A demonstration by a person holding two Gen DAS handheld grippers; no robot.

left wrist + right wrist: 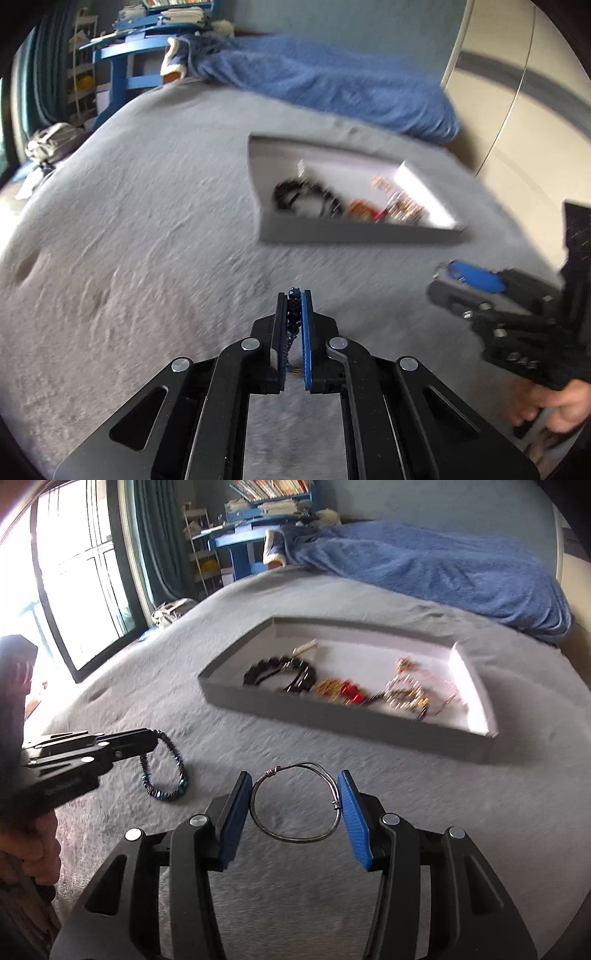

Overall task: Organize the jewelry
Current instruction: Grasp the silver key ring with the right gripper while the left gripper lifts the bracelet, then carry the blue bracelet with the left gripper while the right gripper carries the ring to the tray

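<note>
Hanging from the closed tips of the left gripper (pixel 294 299), the dark blue beaded bracelet (pixel 164 771) is pinched at its top so that the loop droops free, its lowest beads at or just above the grey bedspread (pixel 332 904); whether they touch cannot be told. In the left wrist view the beads run as a thin column between the two blue pads, which stand pressed together on them. That hold by one edge reads as a carrying grip, meant to let the loop swing clear and drop into the grey tray (pixel 351 723) without snagging. The second piece, a thin wire bangle (pixel 295 801) with two small twisted wraps, lies flat on the bedspread between the spread blue pads of the right gripper (pixel 293 779). The right pad sits just beside the bangle's rim and the left pad close to the other side, and neither is closed on it. The straddling stance looks like the set-up for a squeeze across the hoop's width. The tray rests farther up the bed, well apart from both pieces, and already holds a black beaded bracelet (pixel 280 672), red and gold beads (pixel 341 690) and a blurred tangle of small metal pieces (pixel 413 696), so the sorting seems partly done. A rumpled blue blanket (pixel 424 568) lies beyond the tray.
</note>
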